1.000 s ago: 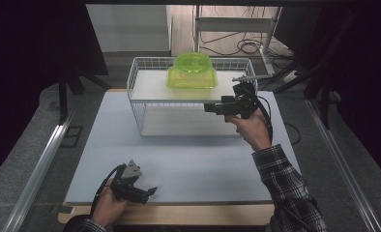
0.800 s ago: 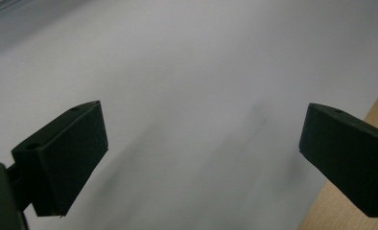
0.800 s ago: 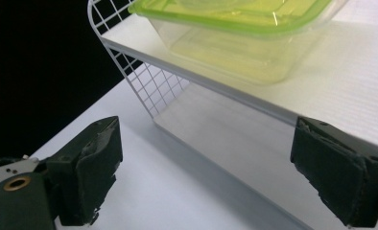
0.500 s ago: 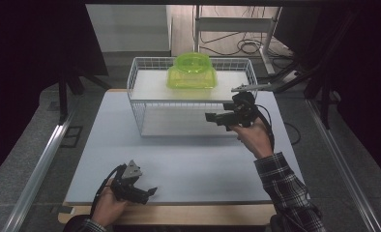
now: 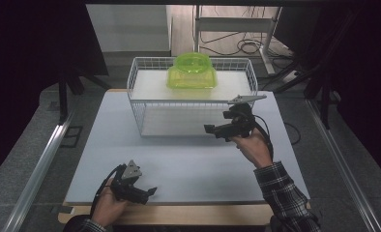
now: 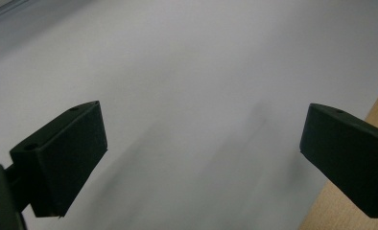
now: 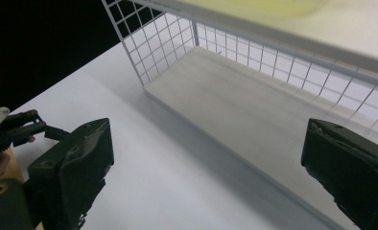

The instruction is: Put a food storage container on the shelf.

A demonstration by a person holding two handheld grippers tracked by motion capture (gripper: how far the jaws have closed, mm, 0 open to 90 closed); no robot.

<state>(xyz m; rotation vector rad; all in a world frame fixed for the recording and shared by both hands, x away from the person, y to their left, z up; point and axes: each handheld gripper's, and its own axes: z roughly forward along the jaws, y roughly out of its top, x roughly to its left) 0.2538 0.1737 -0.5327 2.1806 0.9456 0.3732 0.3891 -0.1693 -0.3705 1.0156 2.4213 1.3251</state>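
Tongs of the right hand point(image 5: 209, 129) are standing wide apart with nothing between them, having just been opening, and are hovering just in front of the white wire rack point(image 5: 188, 104) on the table point(image 5: 188, 159). Sitting on the rack's upper shelf is the green translucent container point(image 5: 191, 71), well apart from both hands. Left tongs point(image 5: 151, 190) are gaping empty too, resting low at the table's near edge
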